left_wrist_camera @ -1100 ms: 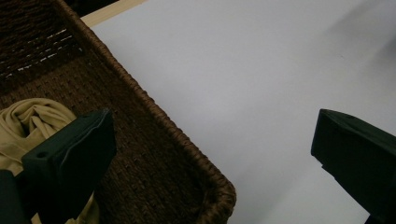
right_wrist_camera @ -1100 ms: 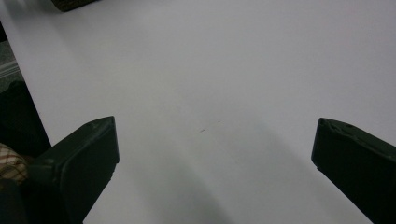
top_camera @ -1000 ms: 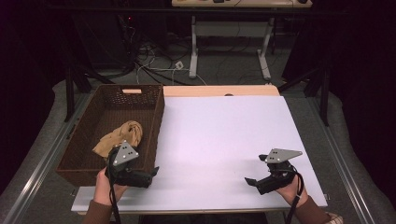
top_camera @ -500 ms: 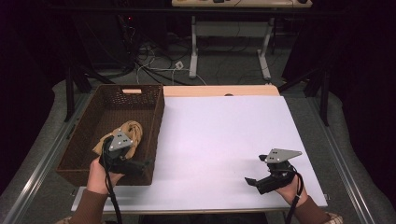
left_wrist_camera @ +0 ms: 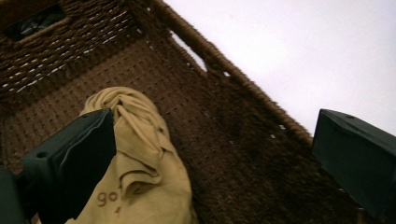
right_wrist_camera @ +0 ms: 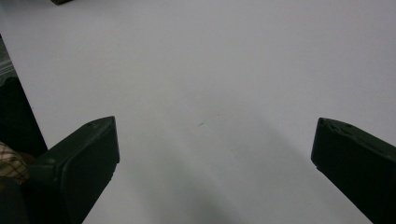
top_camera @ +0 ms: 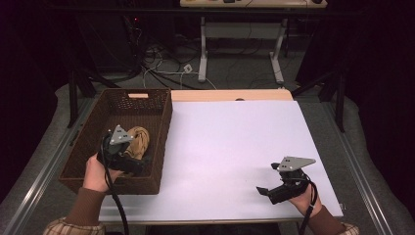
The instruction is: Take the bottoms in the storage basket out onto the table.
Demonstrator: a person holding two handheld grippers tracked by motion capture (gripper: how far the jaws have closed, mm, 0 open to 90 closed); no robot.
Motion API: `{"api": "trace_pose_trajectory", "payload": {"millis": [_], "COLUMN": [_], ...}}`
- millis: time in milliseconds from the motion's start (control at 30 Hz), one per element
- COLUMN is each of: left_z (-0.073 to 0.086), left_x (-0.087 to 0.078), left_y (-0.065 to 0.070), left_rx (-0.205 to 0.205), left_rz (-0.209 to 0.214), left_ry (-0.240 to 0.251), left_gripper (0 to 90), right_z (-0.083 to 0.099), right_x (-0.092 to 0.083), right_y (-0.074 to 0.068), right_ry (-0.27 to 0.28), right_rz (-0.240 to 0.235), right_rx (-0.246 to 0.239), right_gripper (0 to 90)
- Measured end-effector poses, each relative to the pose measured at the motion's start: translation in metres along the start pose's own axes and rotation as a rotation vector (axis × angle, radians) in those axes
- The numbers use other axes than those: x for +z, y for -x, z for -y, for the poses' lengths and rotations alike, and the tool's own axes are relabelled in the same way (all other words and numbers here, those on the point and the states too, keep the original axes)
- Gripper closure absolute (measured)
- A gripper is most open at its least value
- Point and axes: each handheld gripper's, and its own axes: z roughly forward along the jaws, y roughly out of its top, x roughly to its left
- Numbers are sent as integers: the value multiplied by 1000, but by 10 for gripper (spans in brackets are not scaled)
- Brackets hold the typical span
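Observation:
A crumpled tan cloth (top_camera: 140, 138) lies inside a brown wicker basket (top_camera: 93, 134) at the table's left. My left gripper (top_camera: 137, 164) hangs open over the basket's near part, right beside the cloth. In the left gripper view the cloth (left_wrist_camera: 144, 158) bears dark printed letters and sits against the left jaw, the jaws standing wide apart with the basket's woven wall (left_wrist_camera: 243, 116) between them. My right gripper (top_camera: 268, 178) rests open low over the white tabletop (top_camera: 230, 142) near the front right, and in the right gripper view nothing but bare tabletop (right_wrist_camera: 210, 70) lies between its jaws.
A wooden strip (top_camera: 230, 94) runs along the table's far edge. Metal rails (top_camera: 39, 176) flank the table. Cables and a white desk frame (top_camera: 203, 49) stand on the floor beyond.
My left gripper has moved forward from the basket's near right corner to over its inside, close to the cloth. The right gripper has stayed put.

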Motion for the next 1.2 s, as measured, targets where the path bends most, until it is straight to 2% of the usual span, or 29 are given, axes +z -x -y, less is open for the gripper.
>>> {"api": "trace_pose_trajectory", "payload": {"millis": [200, 400, 633, 900, 1200], "left_z": [-5, -12, -17, -24, -27], "left_x": [2, 5, 11, 28, 49], "left_y": [-12, -23, -30, -41, -56], "left_rx": [-12, -3, -3, 9, -8], "left_rz": [-16, -20, -19, -30, -23], "left_ry": [-37, -89, -128, -202, -269], "left_gripper": [0, 0, 0, 0, 0], "right_z": [0, 1, 1, 1, 2], "right_x": [0, 1, 1, 1, 1], "right_y": [0, 0, 0, 1, 1], "right_ry": [0, -2, -4, -3, -1], "right_rz": [0, -4, -4, -4, -4], "right_rx": [0, 2, 5, 6, 9], "right_gripper": [6, 6, 5, 5, 5]}}
